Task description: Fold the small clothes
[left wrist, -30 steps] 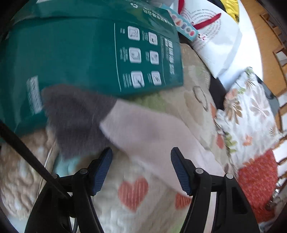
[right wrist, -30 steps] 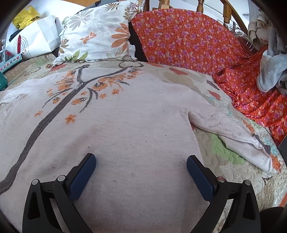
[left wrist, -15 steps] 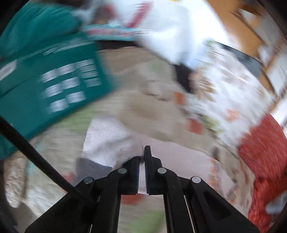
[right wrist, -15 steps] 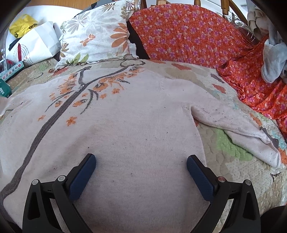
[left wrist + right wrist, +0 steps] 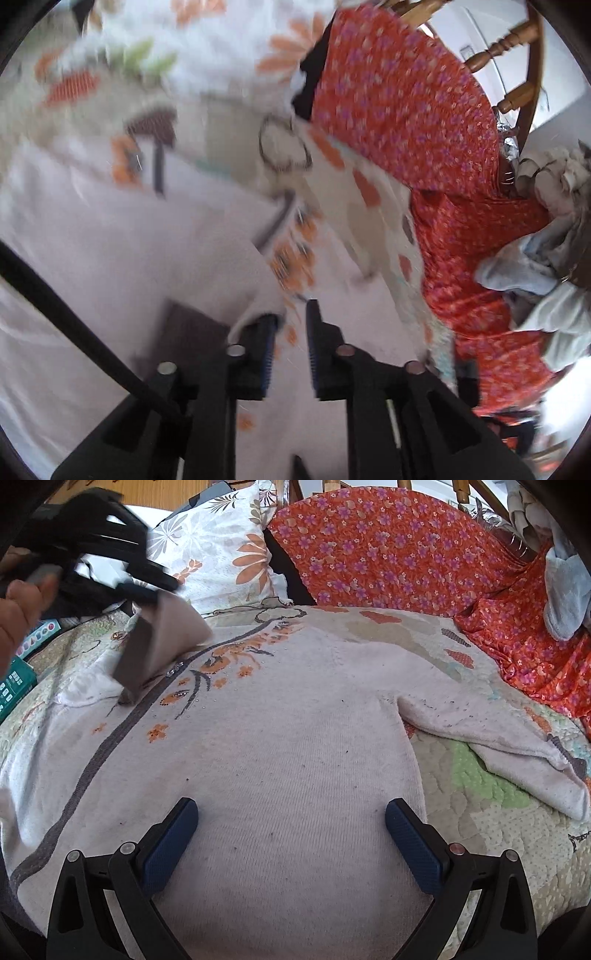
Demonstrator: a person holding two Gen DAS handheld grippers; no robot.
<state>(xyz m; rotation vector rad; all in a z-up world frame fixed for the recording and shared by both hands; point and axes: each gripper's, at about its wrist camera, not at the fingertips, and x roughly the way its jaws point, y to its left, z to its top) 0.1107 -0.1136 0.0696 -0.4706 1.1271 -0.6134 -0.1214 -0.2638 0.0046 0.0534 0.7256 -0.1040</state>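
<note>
A pale pink sweater (image 5: 295, 757) with a grey branch and orange flowers lies flat on the quilt (image 5: 498, 830). Its left sleeve (image 5: 159, 638), grey at the cuff, hangs from my left gripper (image 5: 147, 590) above the sweater's upper left. A hand (image 5: 18, 620) holds that gripper. In the blurred left wrist view the left gripper (image 5: 291, 314) has its jaws opening with a narrow bare gap between them. There the sleeve (image 5: 129, 258) drapes against the left finger only. My right gripper (image 5: 291, 808) is open over the sweater's lower body. The right sleeve (image 5: 498, 738) lies folded on the quilt.
A floral pillow (image 5: 229, 546) and an orange flowered cloth (image 5: 406, 554) lie at the back. A heap of pale clothes (image 5: 565, 590) sits at the far right. A green package (image 5: 14, 683) lies at the left edge, and wooden rails (image 5: 517, 37) stand behind.
The left gripper shut on the sleeve near its cuff, swung it to the right over the sweater, and its jaws have since parted a little. The right gripper stayed put.
</note>
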